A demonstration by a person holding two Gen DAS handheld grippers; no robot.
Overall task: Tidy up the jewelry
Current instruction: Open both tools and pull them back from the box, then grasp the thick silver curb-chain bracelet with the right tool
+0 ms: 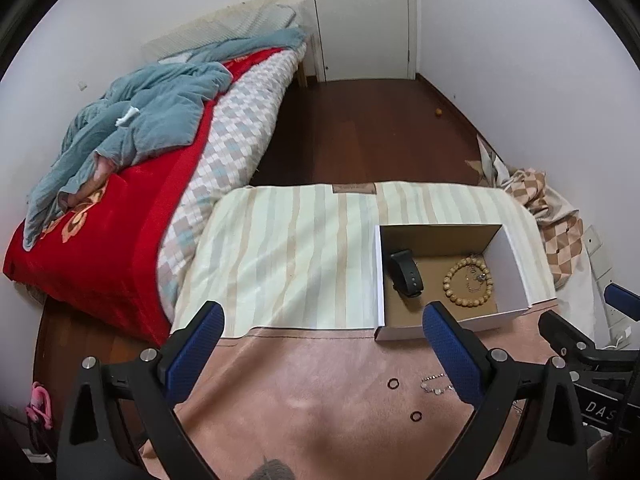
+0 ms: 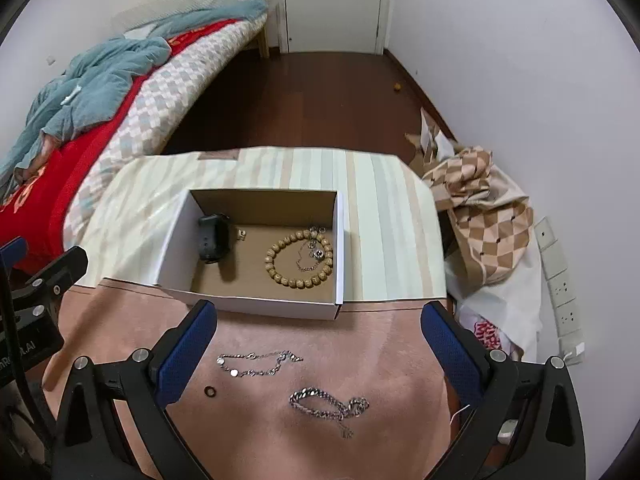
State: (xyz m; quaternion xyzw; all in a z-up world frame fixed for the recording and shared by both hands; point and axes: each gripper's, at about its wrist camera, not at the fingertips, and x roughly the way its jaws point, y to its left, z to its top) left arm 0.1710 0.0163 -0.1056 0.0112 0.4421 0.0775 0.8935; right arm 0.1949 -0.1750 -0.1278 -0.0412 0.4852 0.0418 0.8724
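Note:
An open cardboard box (image 2: 256,304) (image 1: 516,256) stands on the table and holds a black watch (image 2: 214,236) (image 1: 406,274), a wooden bead bracelet (image 2: 298,258) (image 1: 468,280) and a thin chain with a pendant (image 2: 314,254). On the pink cloth lie a thin silver chain (image 2: 258,362) (image 1: 434,384), a thicker silver chain (image 2: 330,402) and small dark rings (image 2: 210,391) (image 1: 394,383) (image 1: 416,416). My left gripper (image 1: 324,326) is open and empty above the cloth, left of the box. My right gripper (image 2: 318,322) is open and empty above the chains, just before the box.
A striped cloth (image 1: 288,248) covers the table's far half. A bed (image 1: 132,216) with a red blanket and teal quilt is on the left. Checked fabric (image 2: 484,216) and a power strip (image 2: 560,276) lie on the right. A door (image 1: 360,16) stands beyond the wooden floor.

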